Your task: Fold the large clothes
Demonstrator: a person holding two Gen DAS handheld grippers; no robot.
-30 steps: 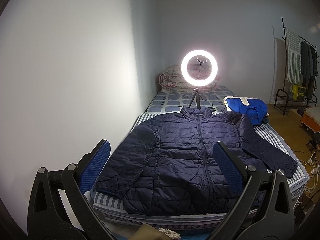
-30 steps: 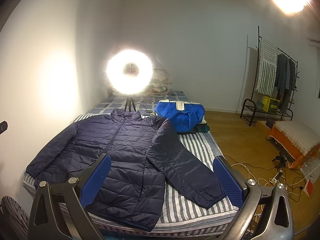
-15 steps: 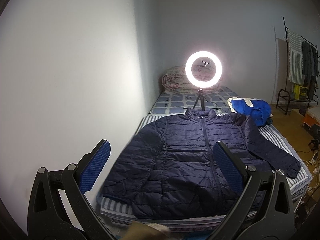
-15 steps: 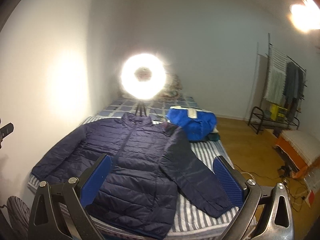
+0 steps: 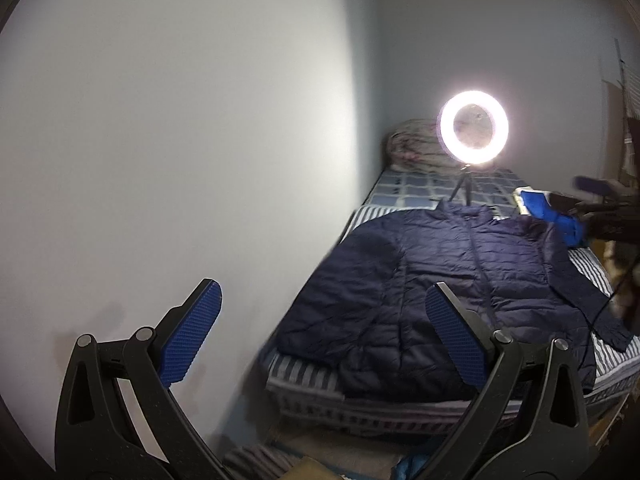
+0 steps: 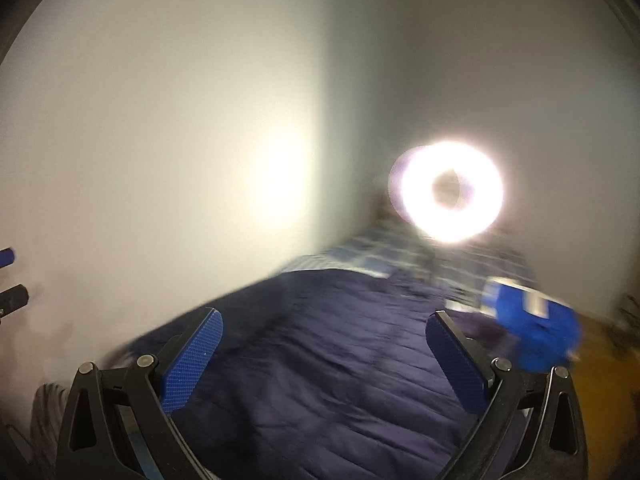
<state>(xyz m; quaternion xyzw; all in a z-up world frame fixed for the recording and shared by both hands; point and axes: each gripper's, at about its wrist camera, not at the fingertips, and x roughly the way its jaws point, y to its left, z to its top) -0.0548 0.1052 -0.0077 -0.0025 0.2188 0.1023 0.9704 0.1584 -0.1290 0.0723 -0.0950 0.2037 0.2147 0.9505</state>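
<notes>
Two garments, one lamp, one bedding roll — all on one bed

One dark puffer jacket (image 5: 460, 292) lies over the bed's (image 5: 304, 376) near end; one blue garment (image 5: 554, 216) sits at its right edge; one lit ring light (image 5: 474, 133) and one rolled quilt (image 5: 414, 146) — both at the far end. Two grippers, four blue pads in all.

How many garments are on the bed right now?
2. A navy puffer jacket lies spread flat, zipped, across the striped near end of the bed. A folded blue garment sits beyond its right shoulder. More may be hidden beneath it.
</notes>
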